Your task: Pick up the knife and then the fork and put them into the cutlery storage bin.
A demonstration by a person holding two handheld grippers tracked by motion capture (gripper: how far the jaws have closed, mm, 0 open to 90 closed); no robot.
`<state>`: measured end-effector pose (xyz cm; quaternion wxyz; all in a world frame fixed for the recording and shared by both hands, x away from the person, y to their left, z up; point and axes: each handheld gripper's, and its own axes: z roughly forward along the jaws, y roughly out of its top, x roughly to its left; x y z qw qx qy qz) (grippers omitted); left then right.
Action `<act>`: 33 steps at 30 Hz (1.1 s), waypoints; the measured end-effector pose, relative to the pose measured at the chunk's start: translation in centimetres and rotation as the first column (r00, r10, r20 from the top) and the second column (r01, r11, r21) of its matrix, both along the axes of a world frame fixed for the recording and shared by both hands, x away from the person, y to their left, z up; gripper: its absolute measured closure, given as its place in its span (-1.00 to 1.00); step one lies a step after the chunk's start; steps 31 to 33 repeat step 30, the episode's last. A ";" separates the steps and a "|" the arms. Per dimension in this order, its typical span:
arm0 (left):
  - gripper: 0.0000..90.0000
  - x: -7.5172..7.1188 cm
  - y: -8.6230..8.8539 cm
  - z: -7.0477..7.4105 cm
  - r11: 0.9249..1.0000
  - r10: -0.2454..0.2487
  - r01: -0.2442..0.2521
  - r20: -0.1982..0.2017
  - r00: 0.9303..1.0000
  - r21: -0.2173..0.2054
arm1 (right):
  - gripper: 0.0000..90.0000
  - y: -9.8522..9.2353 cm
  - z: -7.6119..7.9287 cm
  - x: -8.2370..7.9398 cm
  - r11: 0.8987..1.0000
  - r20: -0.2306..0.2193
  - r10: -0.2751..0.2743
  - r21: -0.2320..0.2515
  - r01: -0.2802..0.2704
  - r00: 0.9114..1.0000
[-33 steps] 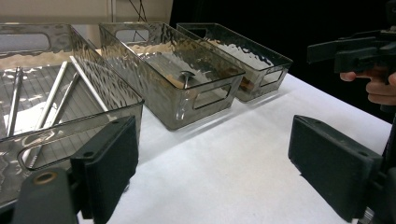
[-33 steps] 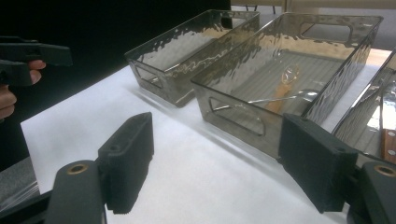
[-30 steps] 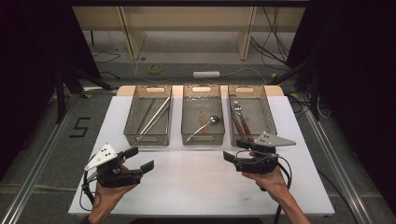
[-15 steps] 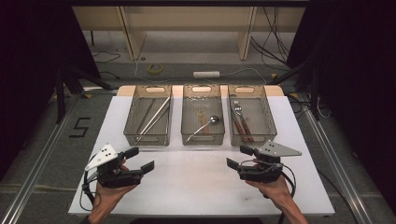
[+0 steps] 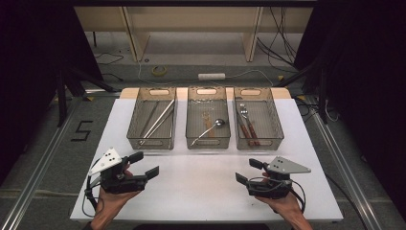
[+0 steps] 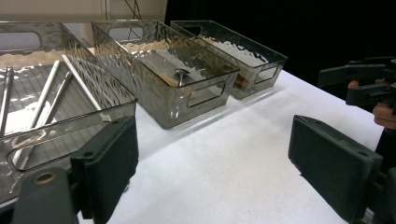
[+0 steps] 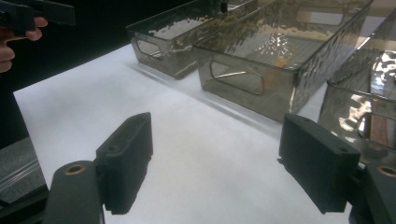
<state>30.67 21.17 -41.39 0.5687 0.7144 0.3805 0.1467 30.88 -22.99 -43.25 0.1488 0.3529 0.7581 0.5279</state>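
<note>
Floor: tape roll, perhaps a power strip

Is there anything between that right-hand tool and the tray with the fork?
Nothing visible. Bare white table lies between the open right tool and the right tray; its near wall stands before the cutlery inside.

three bins side by side on table.

A white bench stands on a grey floor marked "5" at 9 o'clock. Beige wooden shelving stands at 12 o'clock, with darkness at both sides.
</note>
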 end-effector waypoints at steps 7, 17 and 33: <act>-0.65 -0.1 -0.7 -0.4 0.999 -0.022 0.023 -0.021 1.000 0.023 | -0.40 -0.9 -0.2 -0.6 1.000 0.010 -0.027 0.000 0.027 1.000; -0.65 -0.1 -0.8 -0.4 0.999 -0.028 0.029 -0.024 0.999 0.029 | -0.41 -1.2 -0.2 -0.7 0.999 0.010 -0.038 0.005 0.038 0.999; -0.65 0.0 -0.6 -0.4 0.999 -0.022 0.022 -0.028 0.999 0.025 | -0.41 -1.1 -0.2 -0.4 0.999 0.002 -0.043 0.006 0.043 0.999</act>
